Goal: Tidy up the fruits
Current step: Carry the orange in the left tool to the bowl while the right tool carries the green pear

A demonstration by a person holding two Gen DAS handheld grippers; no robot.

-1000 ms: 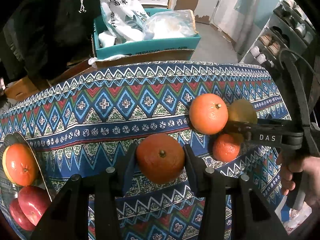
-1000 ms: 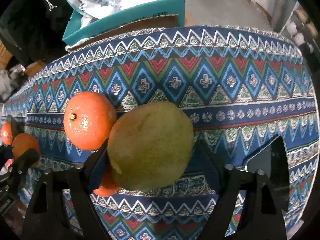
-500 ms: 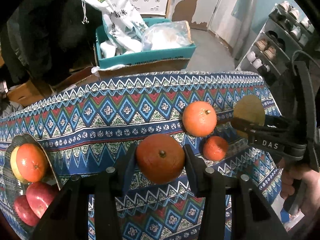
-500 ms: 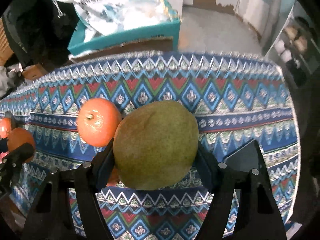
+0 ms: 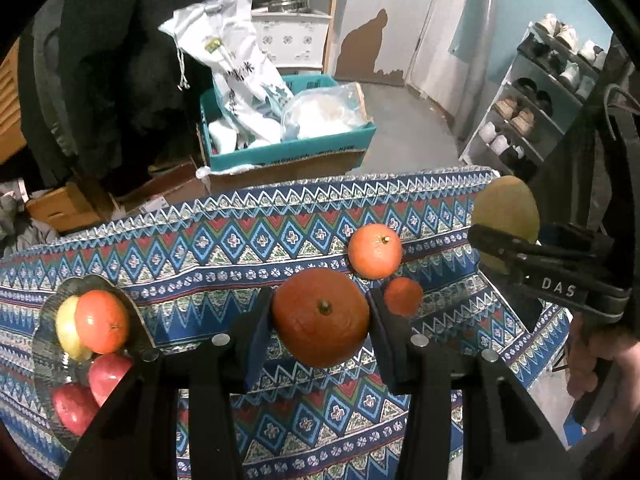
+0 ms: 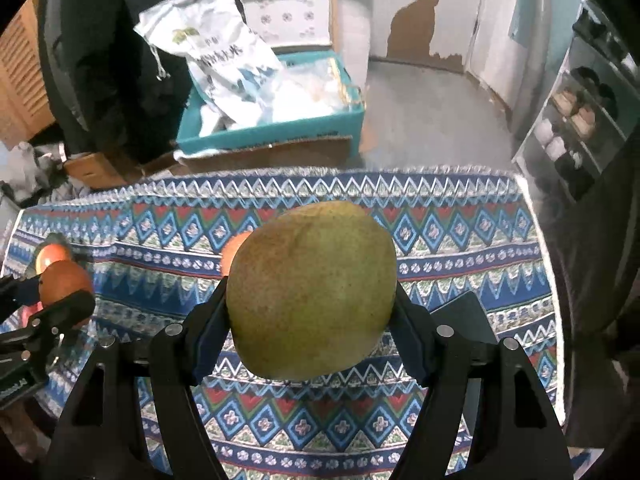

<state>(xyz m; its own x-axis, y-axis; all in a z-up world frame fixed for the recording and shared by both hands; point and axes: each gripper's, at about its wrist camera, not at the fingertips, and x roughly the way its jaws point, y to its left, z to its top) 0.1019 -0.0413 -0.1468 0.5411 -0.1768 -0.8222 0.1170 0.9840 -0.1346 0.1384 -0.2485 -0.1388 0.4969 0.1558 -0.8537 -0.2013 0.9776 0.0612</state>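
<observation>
Now each tool grips fruit: orange, pear.

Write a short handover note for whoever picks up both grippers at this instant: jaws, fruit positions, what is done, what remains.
Left gripper: jaws shut on a dark orange tangerine, held above the patterned blue tablecloth.
Right gripper: jaws shut on a large green-brown pear, also held clear of the cloth.
Done: the glass plate holds one orange, one yellow fruit and red apples.
Left: plate both held fruits, then the two oranges on the cloth.
</observation>
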